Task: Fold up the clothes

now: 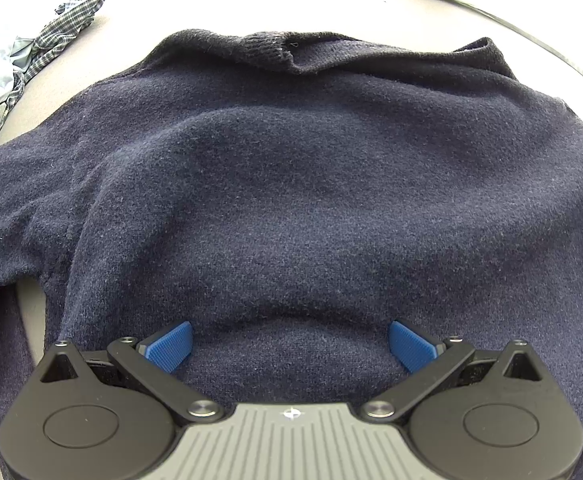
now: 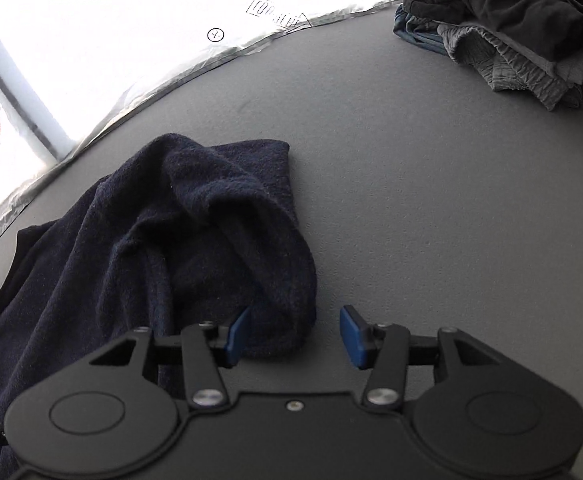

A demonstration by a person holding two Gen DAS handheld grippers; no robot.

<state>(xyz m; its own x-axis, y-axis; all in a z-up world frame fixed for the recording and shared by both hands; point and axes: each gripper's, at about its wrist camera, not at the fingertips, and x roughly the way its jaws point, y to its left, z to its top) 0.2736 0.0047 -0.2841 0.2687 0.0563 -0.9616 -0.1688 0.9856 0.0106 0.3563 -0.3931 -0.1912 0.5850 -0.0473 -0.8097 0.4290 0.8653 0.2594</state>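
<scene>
Navy sweater [image 1: 311, 184] is spread across the grey table [image 2: 431, 180], filling the left-wrist view, collar at the far edge, a sleeve trailing off to the left. Left gripper [image 1: 290, 344] hangs low over the body of the knit, jaws wide apart, nothing between the pads [image 1: 169, 346], so it's released. Right gripper [image 2: 295, 336] is also spread open, w/ a bunched fold of the sweater lying right btwn its fingers but not pinched yet. Looks like the set-up for a fold: both tools lining up on fabric, no grasp made. Next move prob. needs the right to close on that lump and the left to drop & pinch, then lift together so the soft knit doesn't sag. Folded stack [image 2: 507, 28] waits far right; plaid clothes [image 1: 51, 44] sit far left.
</scene>
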